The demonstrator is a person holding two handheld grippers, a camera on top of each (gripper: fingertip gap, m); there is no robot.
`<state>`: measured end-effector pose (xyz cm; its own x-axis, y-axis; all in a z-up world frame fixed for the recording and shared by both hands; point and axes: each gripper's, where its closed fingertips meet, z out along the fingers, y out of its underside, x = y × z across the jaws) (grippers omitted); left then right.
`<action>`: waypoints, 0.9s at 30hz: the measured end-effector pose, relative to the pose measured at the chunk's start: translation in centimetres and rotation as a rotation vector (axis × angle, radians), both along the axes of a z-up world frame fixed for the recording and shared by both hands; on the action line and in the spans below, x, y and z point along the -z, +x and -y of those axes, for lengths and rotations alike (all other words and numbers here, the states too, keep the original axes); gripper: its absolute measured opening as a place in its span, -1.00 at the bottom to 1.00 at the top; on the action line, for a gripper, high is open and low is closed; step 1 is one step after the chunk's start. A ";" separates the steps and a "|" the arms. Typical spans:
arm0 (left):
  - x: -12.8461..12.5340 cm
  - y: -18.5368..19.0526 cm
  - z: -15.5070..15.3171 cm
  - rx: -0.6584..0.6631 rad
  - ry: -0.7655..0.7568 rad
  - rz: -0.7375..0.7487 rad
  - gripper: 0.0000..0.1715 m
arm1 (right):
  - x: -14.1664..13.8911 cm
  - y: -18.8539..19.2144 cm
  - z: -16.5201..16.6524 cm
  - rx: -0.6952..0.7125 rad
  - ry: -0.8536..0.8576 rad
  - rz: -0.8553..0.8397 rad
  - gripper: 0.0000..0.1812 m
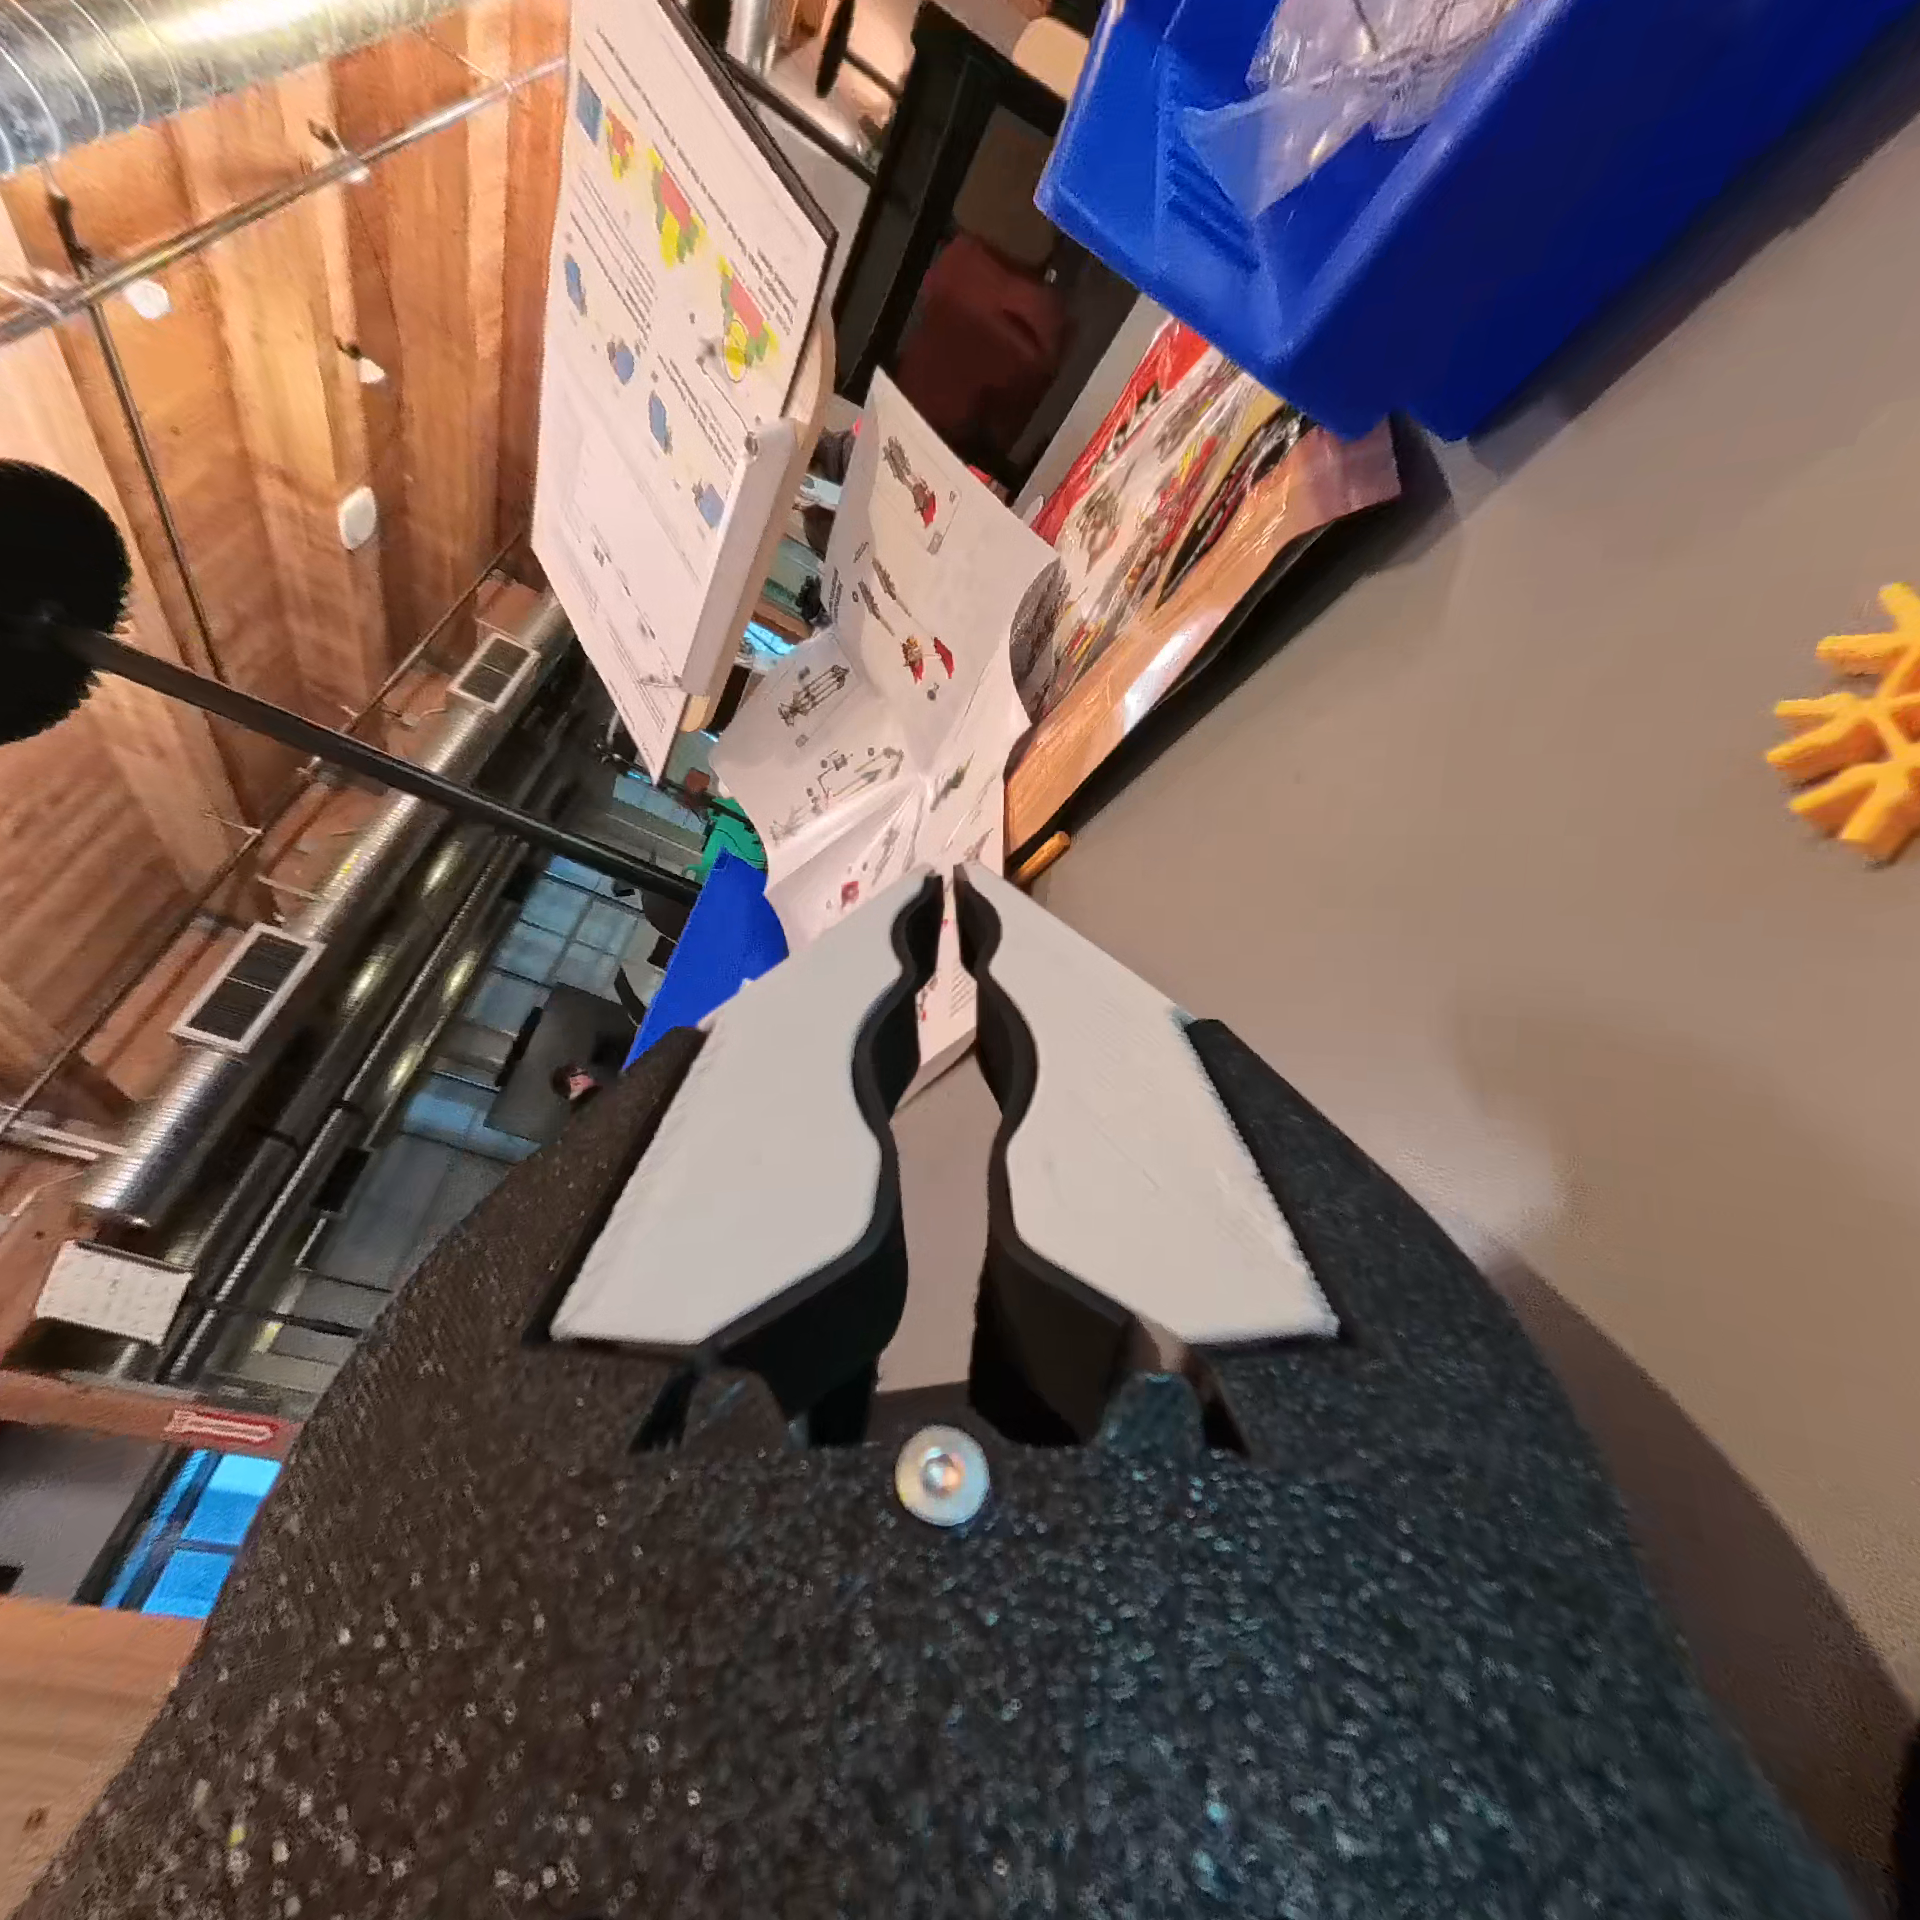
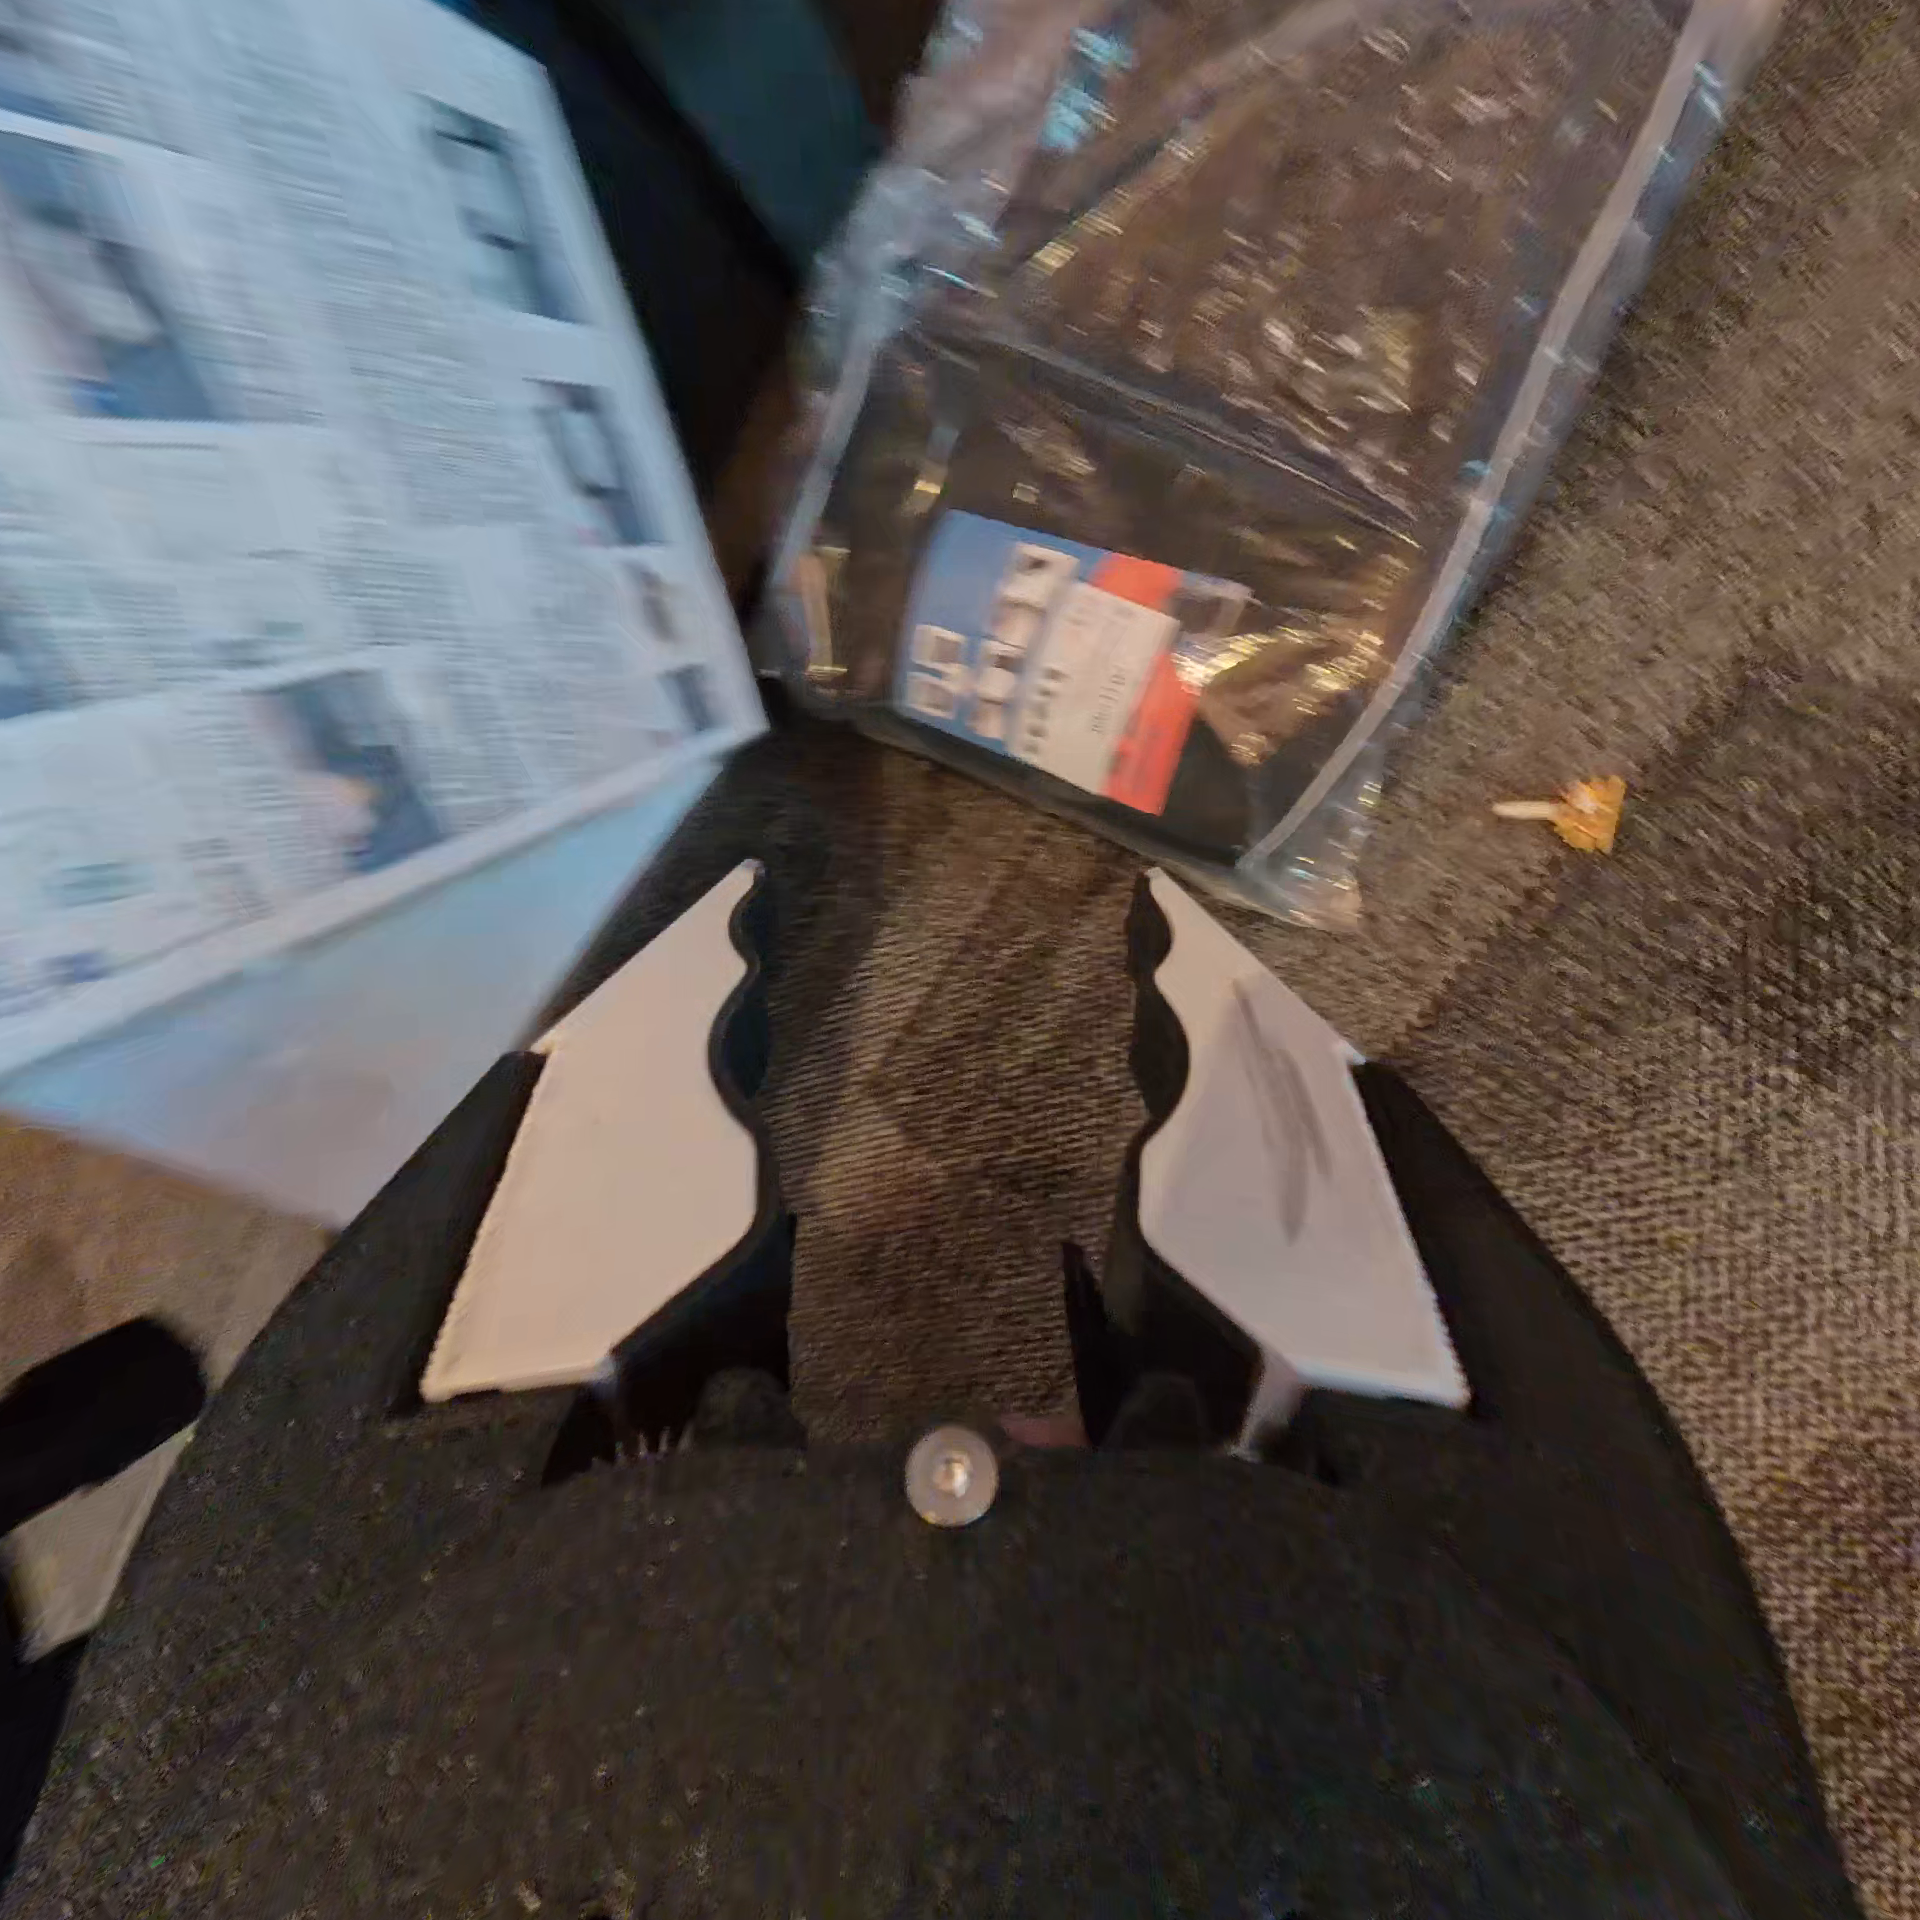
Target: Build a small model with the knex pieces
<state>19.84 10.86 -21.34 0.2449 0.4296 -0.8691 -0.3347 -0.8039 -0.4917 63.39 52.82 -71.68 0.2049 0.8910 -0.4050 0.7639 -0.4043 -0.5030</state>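
My left gripper (image 1: 948, 885) has its fingertips pressed together on the edge of a white folded instruction sheet (image 1: 894, 644), which stands up off the grey table (image 1: 1455, 935); part of the sheet shows in the gap between the fingers. A yellow snowflake-shaped connector piece (image 1: 1860, 727) lies on the table to the right. My right gripper (image 2: 951, 883) is open and empty, pointing down at dark carpet (image 2: 935, 1039). Just beyond its tips lies a clear plastic bag (image 2: 1195, 416) with a blue, white and red card inside. A blurred white printed sheet (image 2: 291, 468) is at its left.
A blue plastic bin (image 1: 1455, 208) holding clear bags stands on the table, with a colourful toy box (image 1: 1195, 540) below it. A white board with coloured diagrams (image 1: 665, 343) stands behind. A black pole with a fuzzy end (image 1: 312, 727) crosses left. A small yellow piece (image 2: 1579, 816) lies on the carpet.
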 end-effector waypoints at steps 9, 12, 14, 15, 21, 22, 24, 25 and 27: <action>1.9 -0.6 -0.3 -0.053 -0.163 -0.019 -0.96 | 21.3 -1.3 -12.1 0.274 0.044 0.137 -0.31; 2.3 -1.0 -0.1 -0.079 -0.186 0.000 -0.94 | 26.2 -1.6 -15.0 0.352 0.040 0.188 -0.36; 2.6 -1.1 0.0 -0.091 -0.202 0.012 -0.94 | 28.7 -2.0 -16.7 0.365 0.075 0.218 -0.36; 2.8 -1.2 0.0 -0.098 -0.215 0.018 -0.94 | 29.9 -2.2 -17.4 0.366 0.093 0.232 -0.35; 3.3 -1.5 0.0 -0.115 -0.240 0.038 -0.95 | 36.2 -2.1 -18.9 0.319 0.161 0.396 -0.42; 3.4 -1.6 0.1 -0.119 -0.244 0.040 -0.96 | 36.7 -2.0 -18.9 0.311 0.175 0.406 -0.56; 3.5 -1.6 0.0 -0.121 -0.252 0.042 -0.96 | 36.6 -2.2 -19.2 0.315 0.200 0.385 -0.65; 3.5 -1.6 0.0 -0.121 -0.254 0.041 -0.97 | 36.2 -2.4 -19.1 0.320 0.194 0.360 -0.69; 3.5 -1.6 0.0 -0.120 -0.255 0.039 -0.97 | 34.2 -3.5 -18.9 0.364 0.124 0.243 -0.70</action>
<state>18.26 10.87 -24.82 0.2406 0.2259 -0.9440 -0.2143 -0.9362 -0.2787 59.90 71.71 -105.87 0.5896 0.7822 -0.2015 0.6851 -0.6164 -0.3882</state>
